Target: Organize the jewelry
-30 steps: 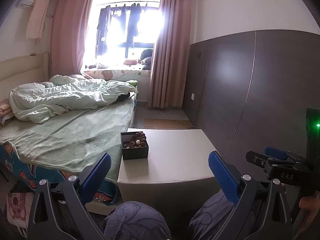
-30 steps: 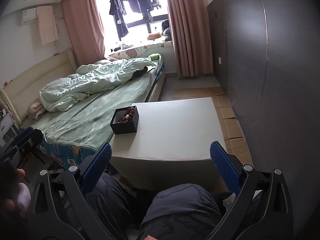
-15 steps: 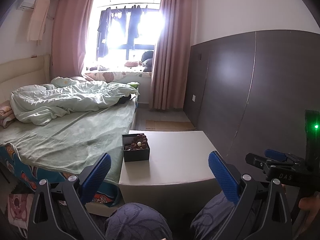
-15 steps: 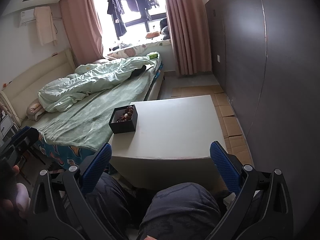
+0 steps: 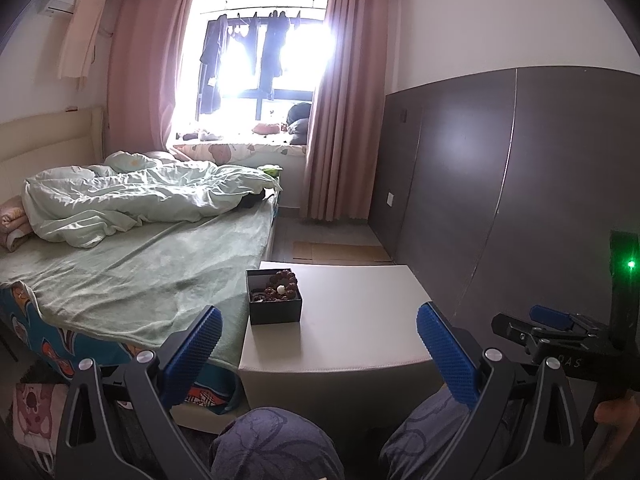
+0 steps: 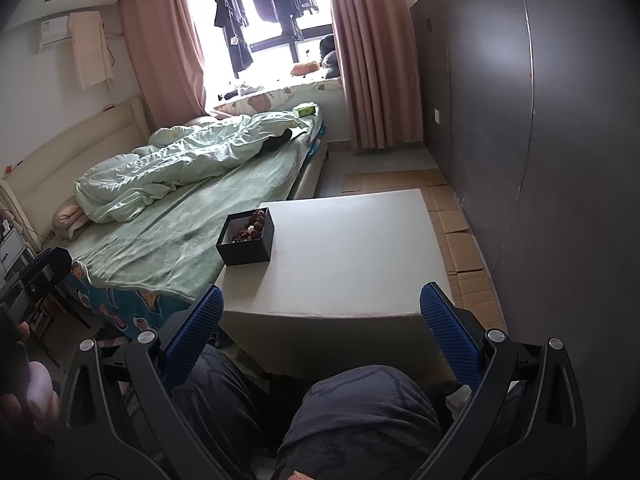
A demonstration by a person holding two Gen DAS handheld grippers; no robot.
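A small black box (image 5: 274,298) (image 6: 245,237) stands at the left edge of a white low table (image 5: 352,320) (image 6: 352,256). Inside it lie dark brown beaded bracelets (image 5: 280,285) (image 6: 253,226) with a white bead among them. My left gripper (image 5: 319,342) is open and empty, held well short of the table above the person's knees. My right gripper (image 6: 321,318) is also open and empty, hovering before the table's near edge. In the left wrist view the right gripper's body (image 5: 560,336) shows at the far right.
A bed (image 5: 132,264) (image 6: 192,216) with a green sheet and rumpled duvet adjoins the table on the left. A dark panelled wall (image 5: 500,200) (image 6: 540,140) runs along the right. Cardboard sheets (image 6: 452,220) cover the floor between. The person's knees (image 6: 360,416) fill the foreground.
Both views have tilted slightly upward and back, so the table and box sit a little lower and farther off. The grippers stay open; the box has not moved.
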